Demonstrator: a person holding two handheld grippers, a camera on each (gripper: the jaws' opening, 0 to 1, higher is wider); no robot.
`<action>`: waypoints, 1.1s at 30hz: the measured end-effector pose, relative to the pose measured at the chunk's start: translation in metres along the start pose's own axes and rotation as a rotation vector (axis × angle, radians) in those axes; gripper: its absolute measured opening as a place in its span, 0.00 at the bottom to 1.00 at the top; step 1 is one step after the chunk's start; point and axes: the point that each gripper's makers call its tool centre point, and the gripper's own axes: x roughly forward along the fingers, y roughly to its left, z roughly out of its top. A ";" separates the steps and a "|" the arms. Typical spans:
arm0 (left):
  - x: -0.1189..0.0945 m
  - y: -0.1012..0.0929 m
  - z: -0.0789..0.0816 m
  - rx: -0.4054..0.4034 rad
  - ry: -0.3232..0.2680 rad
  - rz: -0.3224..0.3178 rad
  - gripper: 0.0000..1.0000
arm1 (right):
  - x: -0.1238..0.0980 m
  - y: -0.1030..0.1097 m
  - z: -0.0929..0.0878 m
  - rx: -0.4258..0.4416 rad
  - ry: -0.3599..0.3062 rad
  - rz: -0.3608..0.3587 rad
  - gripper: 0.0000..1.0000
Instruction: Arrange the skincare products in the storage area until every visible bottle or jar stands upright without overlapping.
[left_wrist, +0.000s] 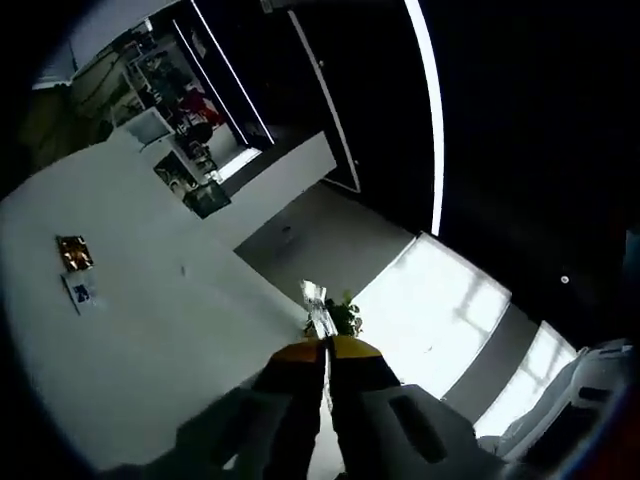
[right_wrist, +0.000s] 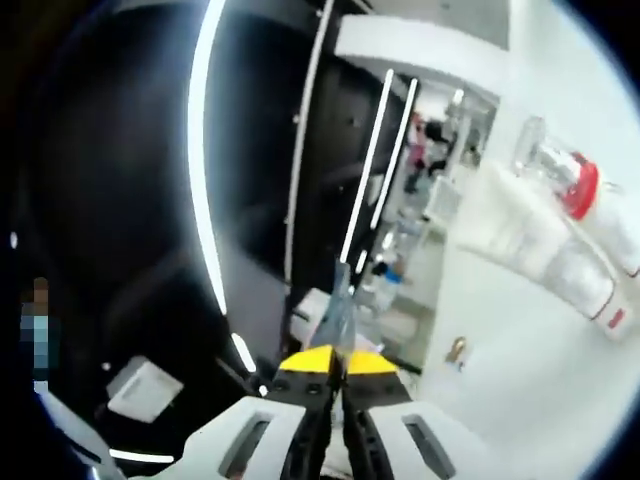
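In the right gripper view, a clear bottle with a red collar (right_wrist: 572, 182) and two white tubes (right_wrist: 520, 235) lie close together on the white table (right_wrist: 520, 400) at the right. My right gripper (right_wrist: 340, 368) is well short of them, its yellow-tipped jaws pressed together; a thin translucent sliver rises from between the tips. In the left gripper view, my left gripper (left_wrist: 325, 350) is also shut, with a thin silvery sliver at its tips. It hangs beyond the edge of the white table (left_wrist: 150, 350). A gold sachet (left_wrist: 73, 252) and a small white card (left_wrist: 82, 292) lie flat on that table.
A dark wall with bright light strips (left_wrist: 430, 110) stands behind both views. Cluttered shelves (left_wrist: 175, 90) are far back. A green plant (left_wrist: 345, 318) sits on the floor beyond the left gripper. A small gold item (right_wrist: 457, 350) lies on the table.
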 end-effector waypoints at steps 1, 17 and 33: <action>0.000 -0.001 -0.001 -0.005 0.004 -0.016 0.00 | -0.001 0.000 0.001 -0.006 0.013 -0.007 0.00; -0.003 0.019 -0.030 0.217 0.265 -0.014 0.35 | -0.007 -0.003 0.008 -0.134 0.196 -0.038 0.00; -0.008 0.027 -0.047 0.371 0.530 -0.070 0.42 | -0.018 0.004 -0.025 -0.198 0.459 0.018 0.00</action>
